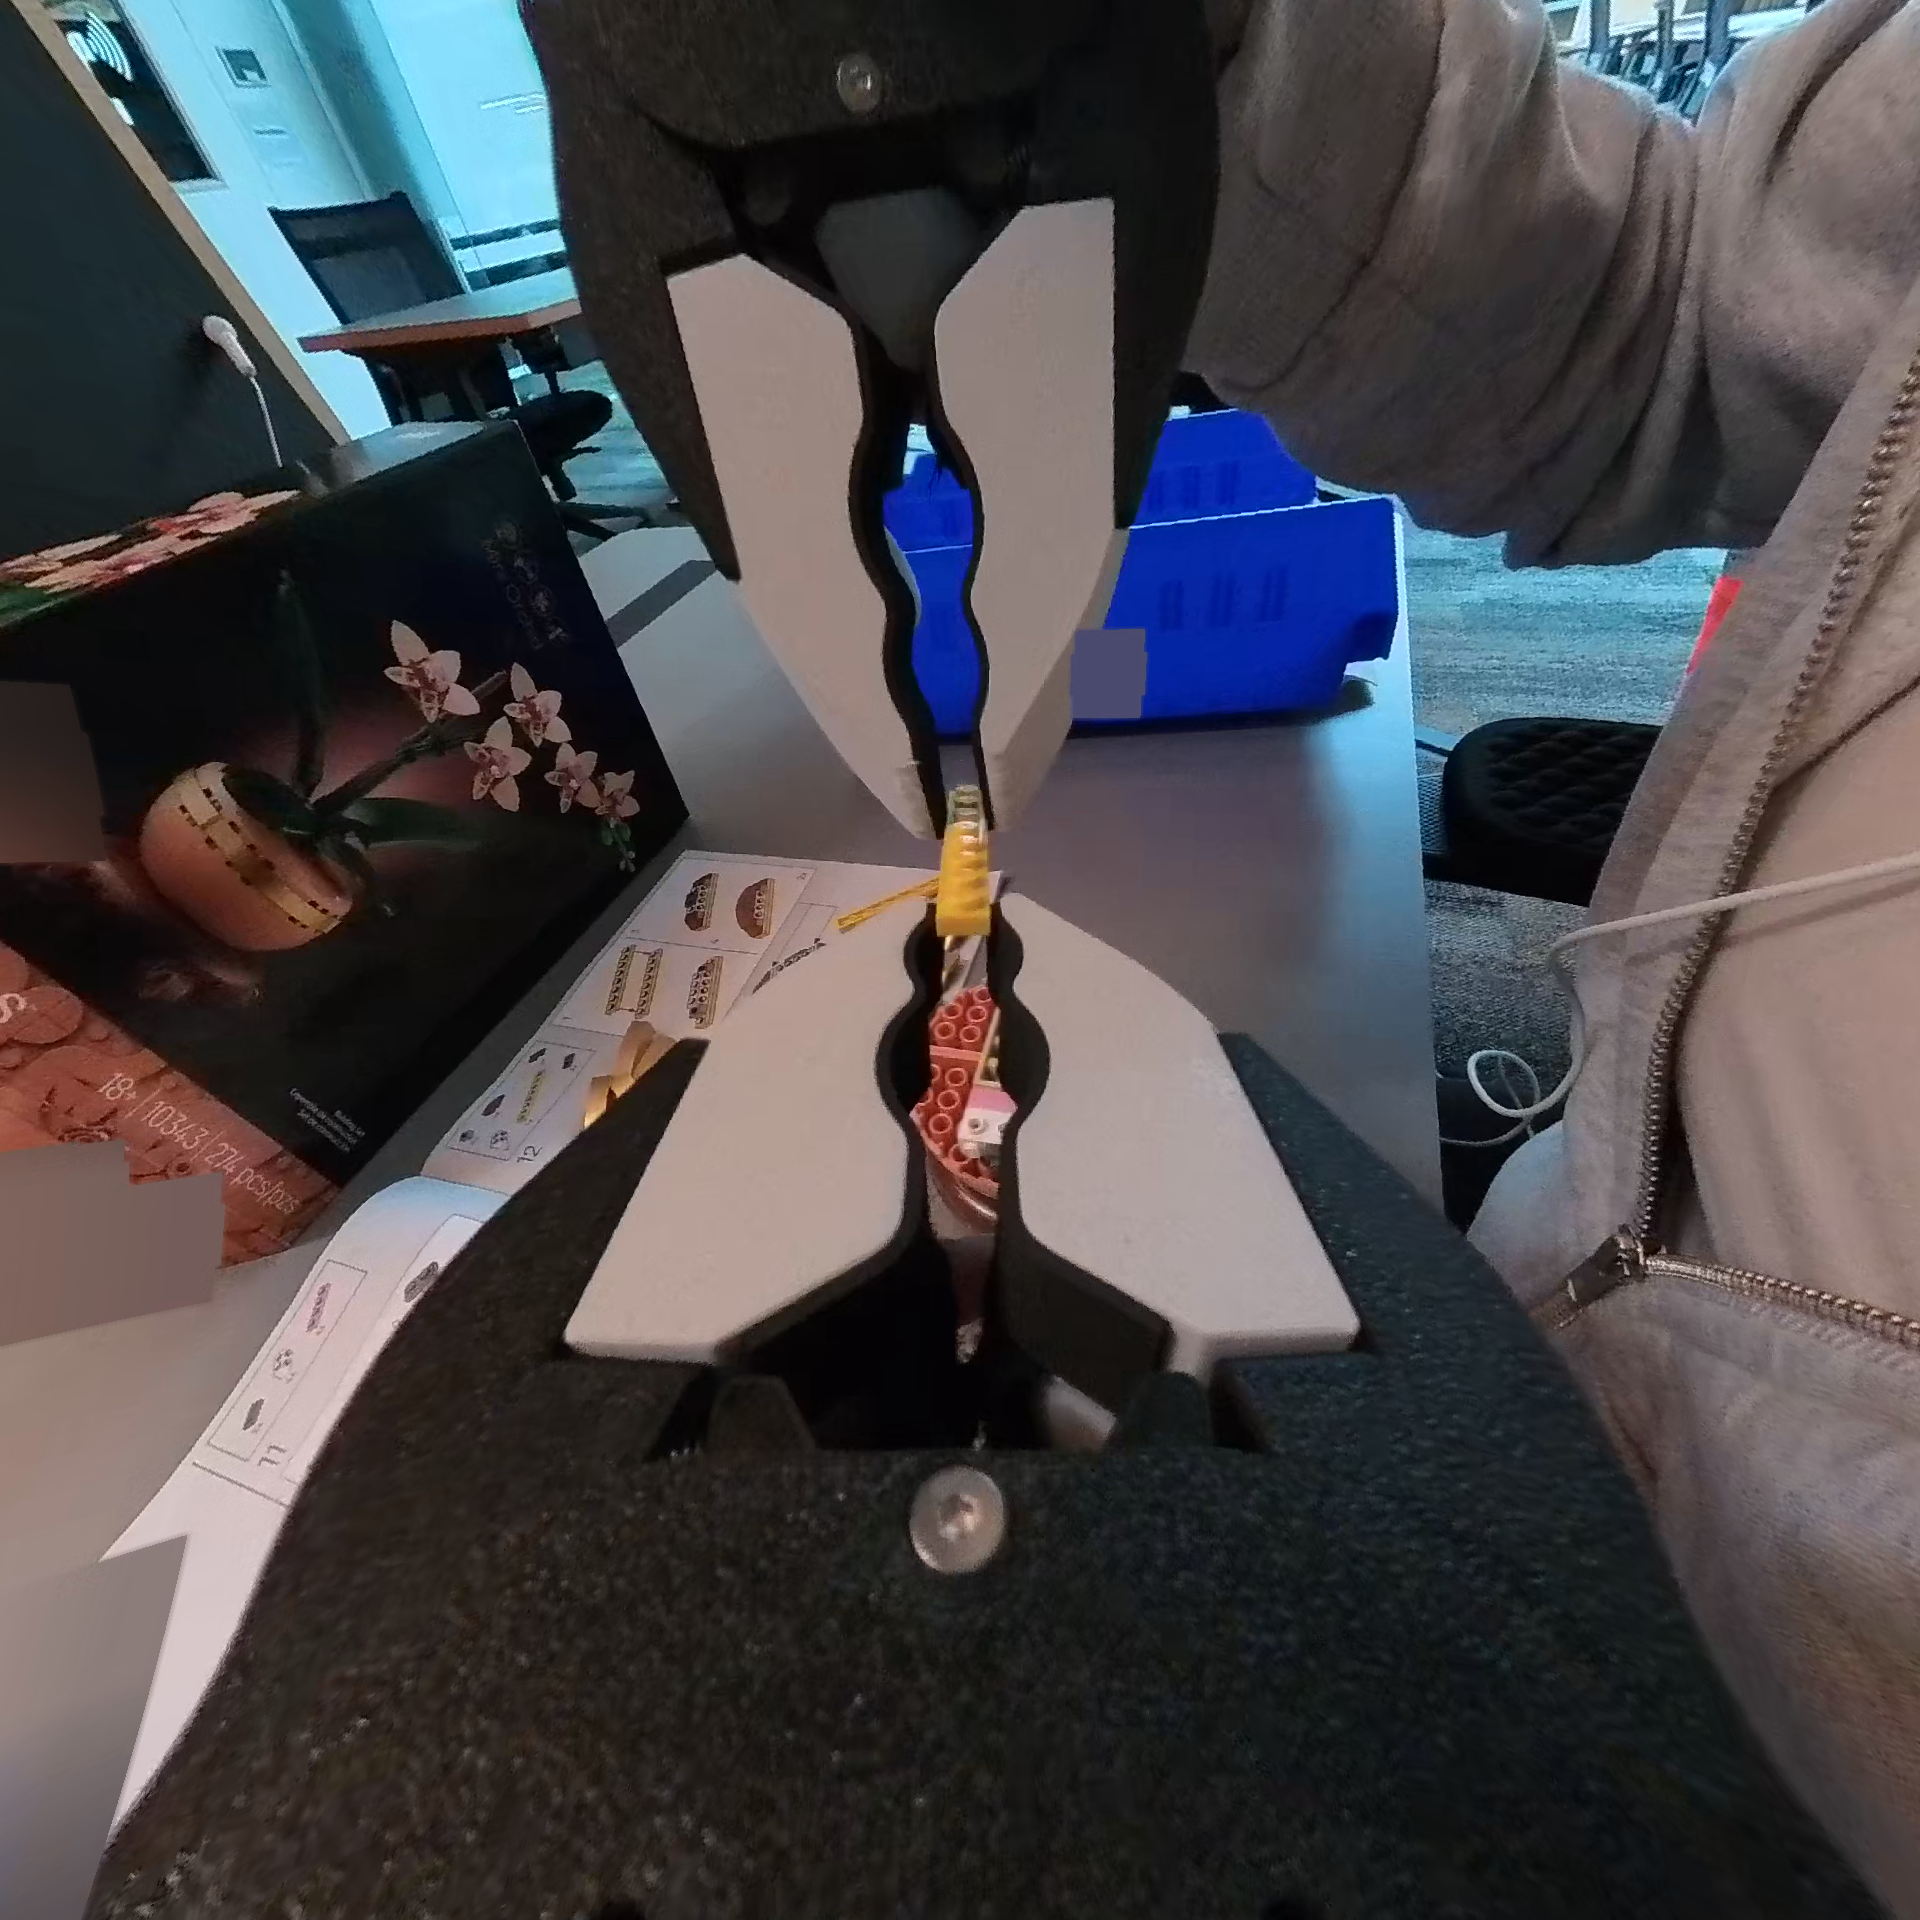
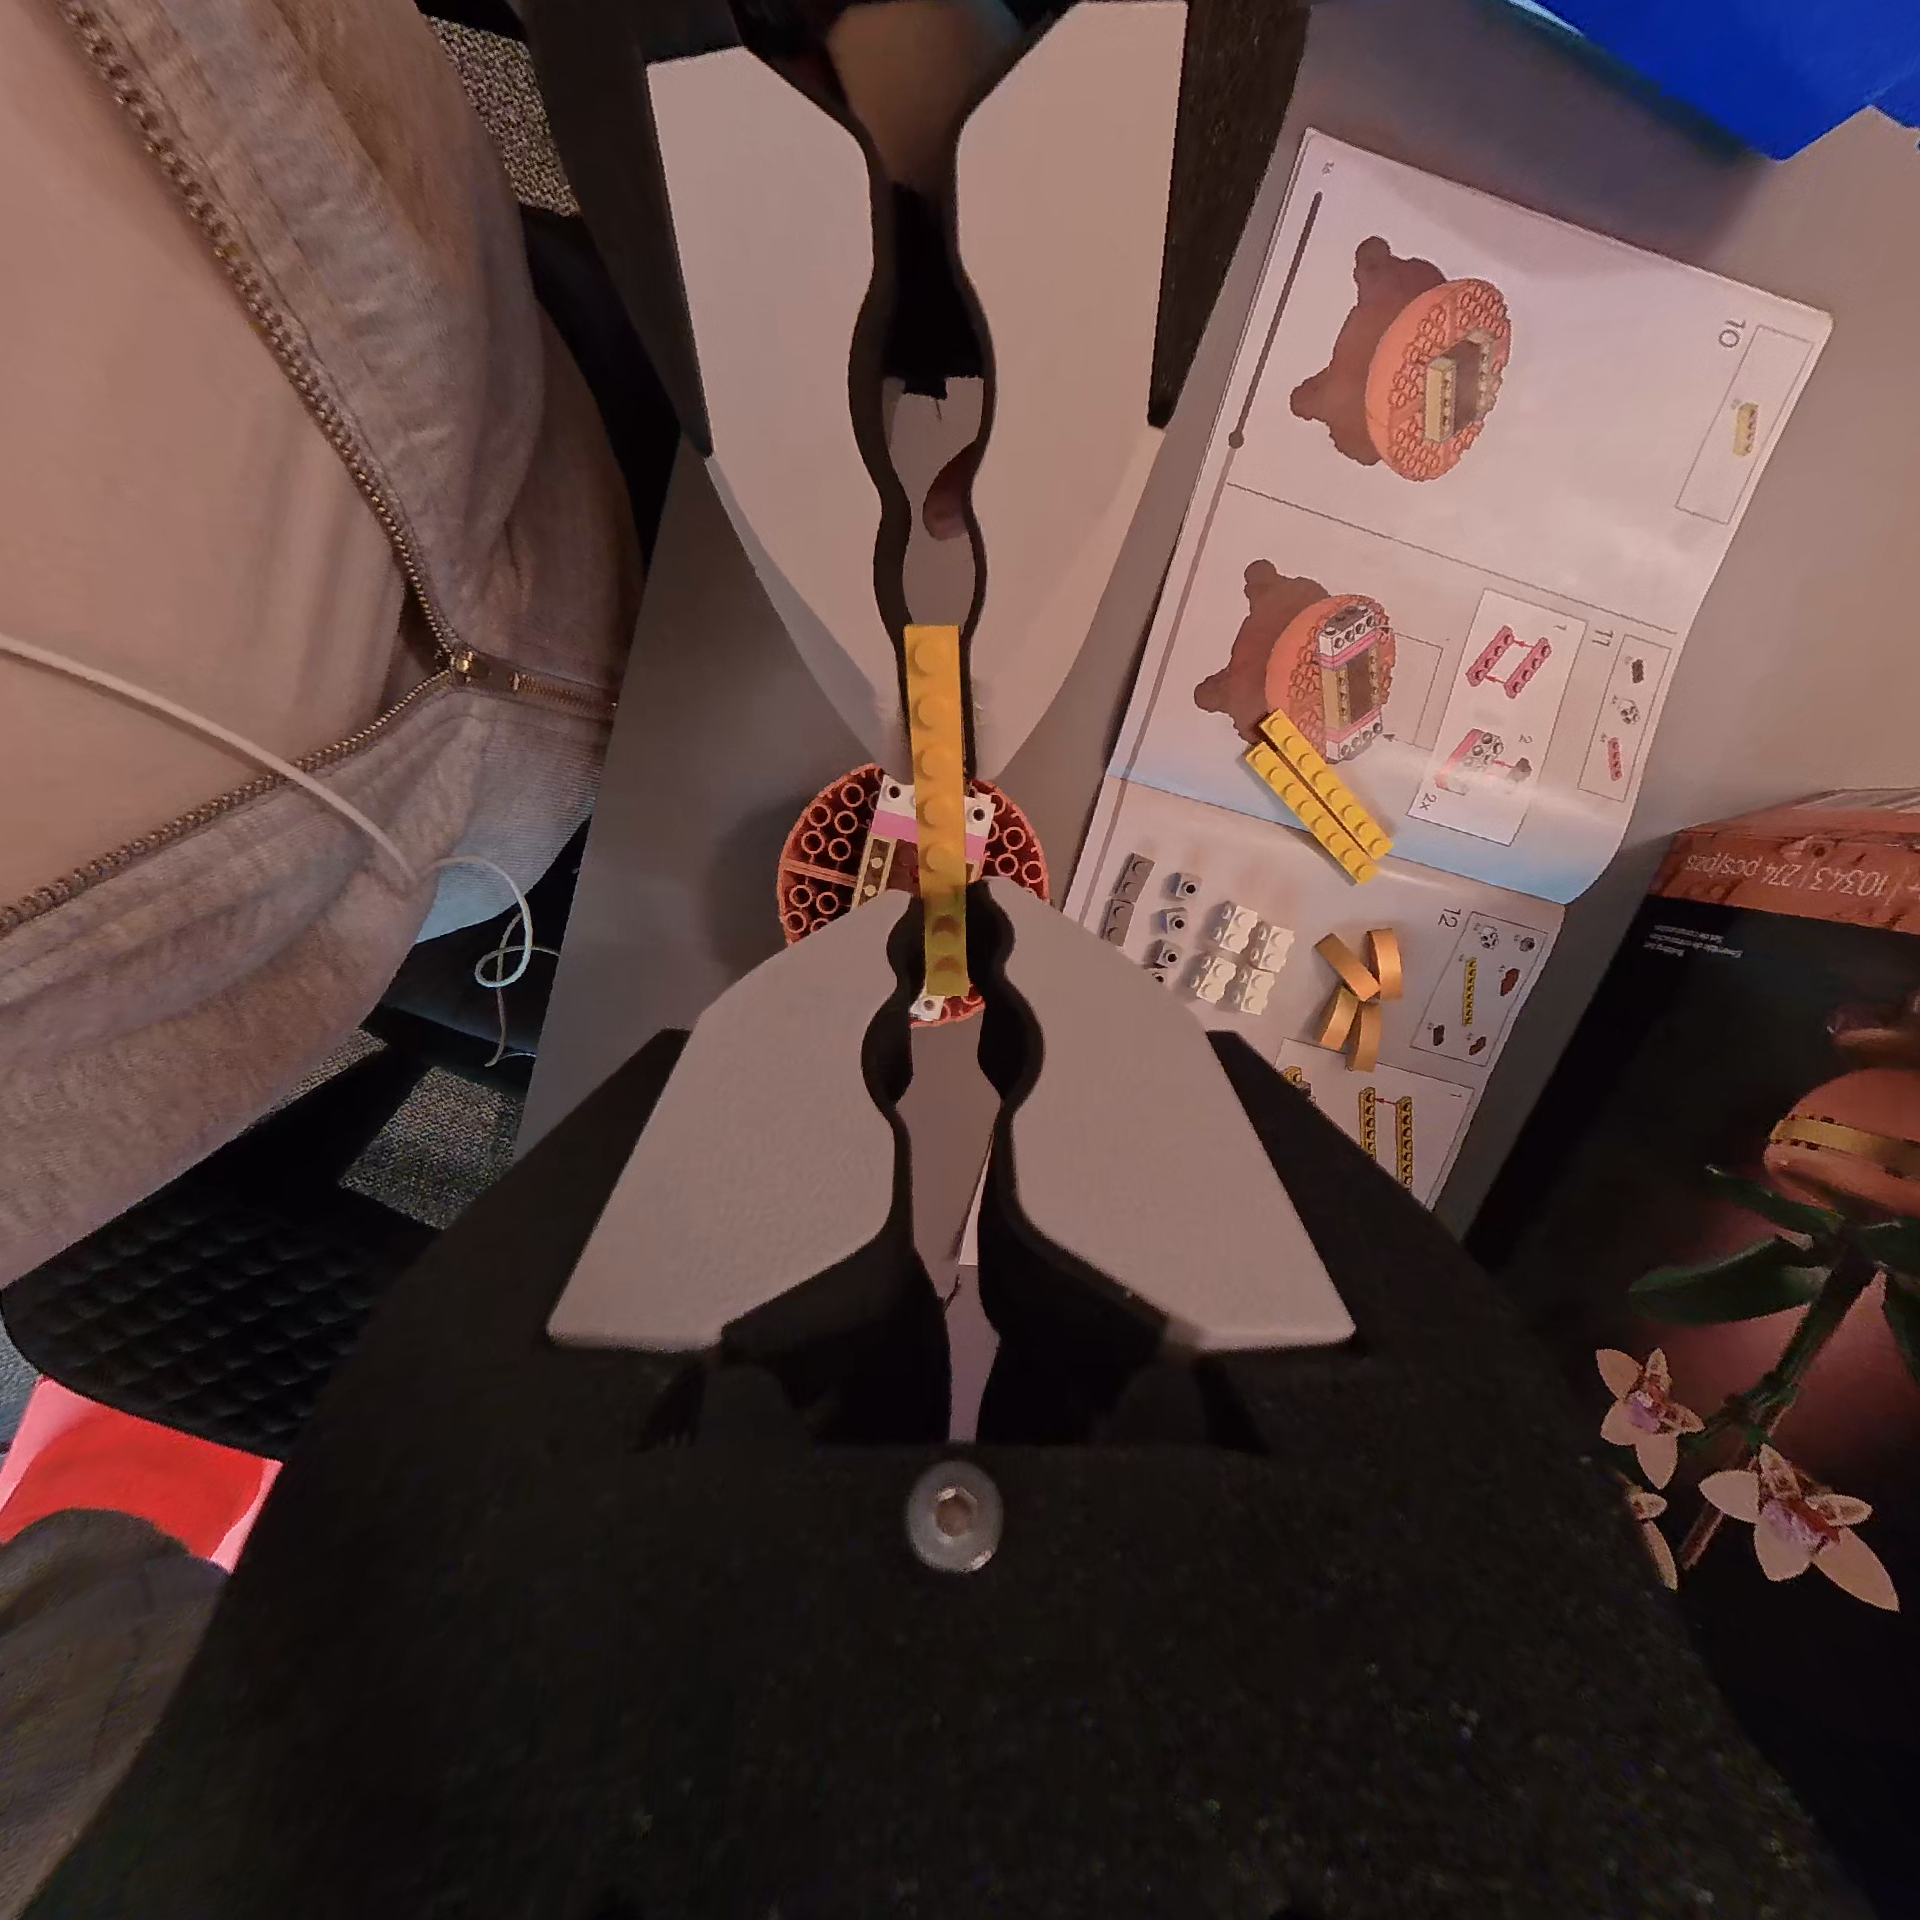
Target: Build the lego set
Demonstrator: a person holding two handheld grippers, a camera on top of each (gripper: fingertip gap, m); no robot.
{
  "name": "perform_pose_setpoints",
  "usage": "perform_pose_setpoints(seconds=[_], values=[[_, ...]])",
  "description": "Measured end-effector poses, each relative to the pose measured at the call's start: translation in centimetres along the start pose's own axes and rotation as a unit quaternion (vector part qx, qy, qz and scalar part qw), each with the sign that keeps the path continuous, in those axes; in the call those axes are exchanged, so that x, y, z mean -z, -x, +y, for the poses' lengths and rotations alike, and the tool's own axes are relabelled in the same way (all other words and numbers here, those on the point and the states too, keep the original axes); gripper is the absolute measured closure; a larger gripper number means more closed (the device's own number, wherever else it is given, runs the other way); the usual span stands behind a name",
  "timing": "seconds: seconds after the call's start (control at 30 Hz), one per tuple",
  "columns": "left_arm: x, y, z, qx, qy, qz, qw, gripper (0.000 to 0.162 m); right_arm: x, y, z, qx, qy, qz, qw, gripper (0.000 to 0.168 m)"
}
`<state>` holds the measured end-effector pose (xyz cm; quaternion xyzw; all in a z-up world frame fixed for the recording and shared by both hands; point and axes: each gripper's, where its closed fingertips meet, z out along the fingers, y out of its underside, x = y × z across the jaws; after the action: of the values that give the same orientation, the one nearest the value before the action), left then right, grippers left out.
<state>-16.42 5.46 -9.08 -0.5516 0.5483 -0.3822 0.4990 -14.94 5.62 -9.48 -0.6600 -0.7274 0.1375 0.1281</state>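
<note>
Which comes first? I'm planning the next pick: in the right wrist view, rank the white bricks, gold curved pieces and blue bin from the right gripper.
From the right gripper, holding the yellow plate:
1. white bricks, just to its right.
2. gold curved pieces, farther right.
3. blue bin, far top corner.

My left gripper's fingers [image 1: 831, 1122] hide most of the round coral base [image 1: 956, 1081]. The yellow plate [image 2: 935, 800] covers its middle, so I cannot tell whether they touch. The blue bin [image 2: 1714, 62] and the box [image 2: 1766, 1195] are cut off by the right wrist view's edges.
</note>
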Motion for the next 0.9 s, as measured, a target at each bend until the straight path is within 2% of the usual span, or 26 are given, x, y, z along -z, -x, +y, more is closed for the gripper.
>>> perform_pose_setpoints(seconds=[0.17, 0.6, 0.63, 0.8, 0.9], values=[[-0.1, 0.0, 0.2, -0.004, 0.005, -0.003, 1.0, 0.151, -0.2, 0.0, 0.3, -0.002, 0.011, -0.003, 1.0, 0.161], [0.2, 0.1, 0.0, 0.008, -0.017, 0.006, 1.0, 0.156, 0.0, -0.2, -0.3, -0.017, -0.01, 0.0, 1.0, 0.161], [0.3, 0.2, -0.1, 0.013, -0.026, 0.007, 1.0, 0.156, 0.1, -0.3, -0.5, -0.021, -0.02, 0.003, 1.0, 0.16], [1.1, 0.9, -1.2, 0.048, -0.085, 0.002, 0.995, 0.155, 2.0, -1.2, -1.6, -0.04, -0.122, 0.049, 0.99, 0.132], [1.5, 1.5, -1.0, 0.05, -0.087, -0.01, 0.995, 0.155, 5.1, -2.4, -0.6, -0.109, -0.221, 0.127, 0.961, 0.126]])
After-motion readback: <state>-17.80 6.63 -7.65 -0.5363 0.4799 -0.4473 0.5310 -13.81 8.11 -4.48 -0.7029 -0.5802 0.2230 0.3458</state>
